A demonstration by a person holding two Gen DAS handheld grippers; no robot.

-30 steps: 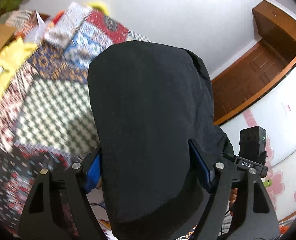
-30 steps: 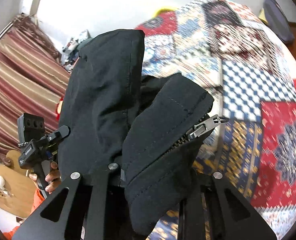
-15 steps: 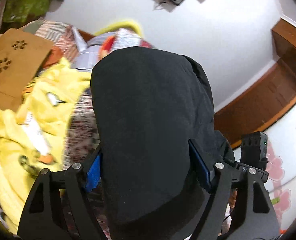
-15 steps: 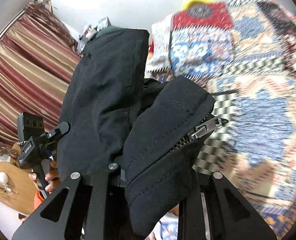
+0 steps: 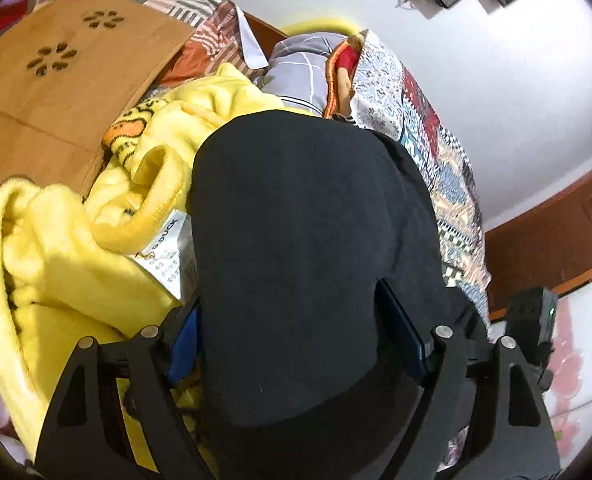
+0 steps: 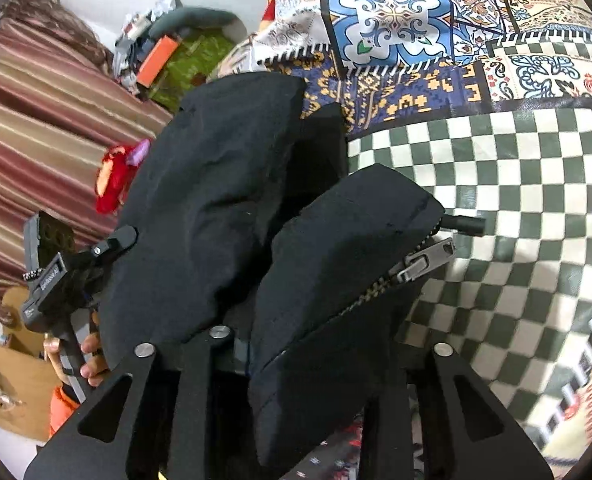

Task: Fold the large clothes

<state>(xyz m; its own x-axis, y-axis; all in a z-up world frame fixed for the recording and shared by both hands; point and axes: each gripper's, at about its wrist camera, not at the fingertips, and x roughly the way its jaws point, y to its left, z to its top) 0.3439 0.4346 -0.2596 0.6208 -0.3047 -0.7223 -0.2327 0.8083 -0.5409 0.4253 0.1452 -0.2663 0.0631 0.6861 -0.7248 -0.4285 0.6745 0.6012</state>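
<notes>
A black zip-up garment (image 5: 304, 248) fills the middle of the left wrist view. My left gripper (image 5: 296, 336) is shut on a thick bundle of it, its blue pads (image 5: 400, 328) pressed against the cloth. In the right wrist view the same black garment (image 6: 223, 216) hangs in folds, with a metal zipper pull (image 6: 424, 264) showing. My right gripper (image 6: 296, 356) is shut on the zipper edge of the garment and holds it above the patchwork bedspread (image 6: 496, 184). The left gripper's handle (image 6: 55, 276) shows at the left, held by a hand.
A yellow fleece blanket (image 5: 75, 248) lies bunched on the bed at the left. A wooden board (image 5: 55, 76) stands behind it. A striped curtain (image 6: 35, 120) hangs at the left. A wooden door (image 5: 556, 232) and white wall (image 5: 476, 60) are at the right.
Both grippers have swung over the bed with the garment still held. The left view now faces the yellow blanket and board; the right view looks down on the checkered bedspread.
</notes>
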